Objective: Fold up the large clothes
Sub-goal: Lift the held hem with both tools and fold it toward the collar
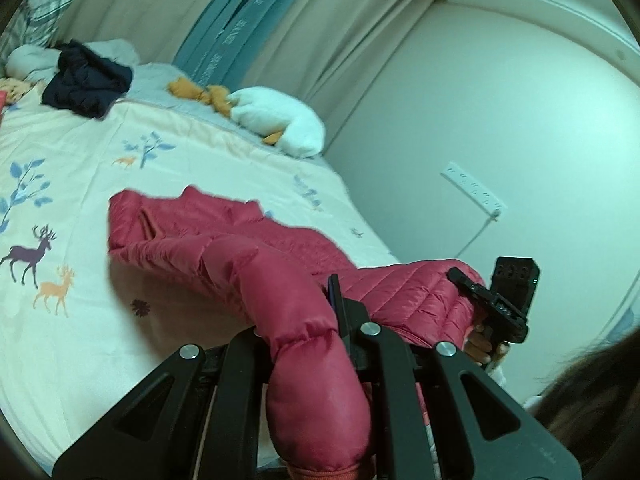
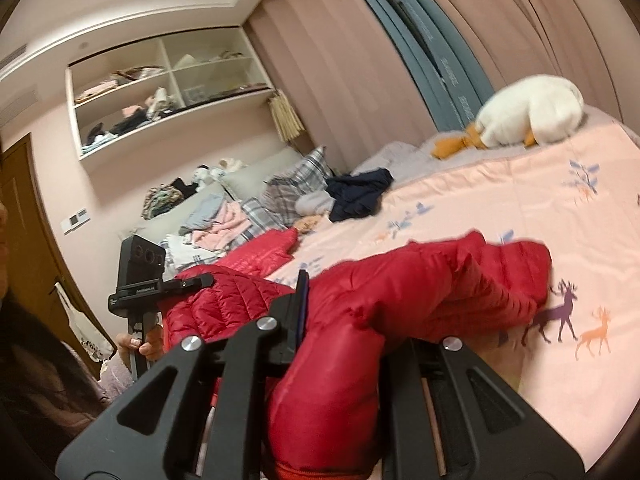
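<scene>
A red quilted down jacket [image 1: 224,240] hangs lifted over the bed, its far part still resting on the cover. One padded sleeve [image 1: 304,344] runs between the jaws of my left gripper [image 1: 298,296], which is shut on it. In the right wrist view the other sleeve [image 2: 332,364] passes through my right gripper [image 2: 344,308], also shut on it. Each view shows only one dark finger, the other being hidden by fabric. The right gripper [image 1: 472,288] appears at the jacket's right end, and the left gripper [image 2: 188,282] at its left end, each held by a hand.
The bed cover [image 1: 80,200] is pale with deer and leaf prints. A dark navy garment [image 1: 86,80] and a white plush goose [image 1: 276,120] lie near the curtains. Pillows and a clothes pile [image 2: 224,216] sit under a wall shelf [image 2: 160,92]. A power strip [image 1: 472,188] hangs on the wall.
</scene>
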Available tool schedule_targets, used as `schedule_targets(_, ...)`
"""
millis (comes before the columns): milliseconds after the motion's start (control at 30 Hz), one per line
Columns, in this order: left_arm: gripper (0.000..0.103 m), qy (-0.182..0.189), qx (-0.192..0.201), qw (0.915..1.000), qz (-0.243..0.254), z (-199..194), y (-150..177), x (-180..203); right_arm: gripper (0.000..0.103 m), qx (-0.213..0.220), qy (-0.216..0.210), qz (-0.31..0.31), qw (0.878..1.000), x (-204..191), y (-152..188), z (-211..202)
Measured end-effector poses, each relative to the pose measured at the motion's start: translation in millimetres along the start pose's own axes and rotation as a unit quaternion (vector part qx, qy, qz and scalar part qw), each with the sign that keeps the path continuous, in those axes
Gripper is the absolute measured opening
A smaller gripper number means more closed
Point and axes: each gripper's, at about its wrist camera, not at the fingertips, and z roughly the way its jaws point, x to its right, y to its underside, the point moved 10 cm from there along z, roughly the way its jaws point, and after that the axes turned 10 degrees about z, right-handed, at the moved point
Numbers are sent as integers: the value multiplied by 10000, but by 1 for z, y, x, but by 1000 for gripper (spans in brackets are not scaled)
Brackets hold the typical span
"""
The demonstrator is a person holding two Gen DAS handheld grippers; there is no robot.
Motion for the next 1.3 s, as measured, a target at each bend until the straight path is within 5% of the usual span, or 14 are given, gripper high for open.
schedule_targets(467,12,321,341,9989,92,-18,-10,10,14,241,-123,-127,9996,-9,-13,-9)
schedule_targets(900,12,-196,275,9986,-414,9,-14,-31,17,251,438,306,9983,40,-23,27)
schedule_targets(1300,12,-1113,-24,9917,-640,55,-22,-91,17,216,1118,746,9907,108,-40,74)
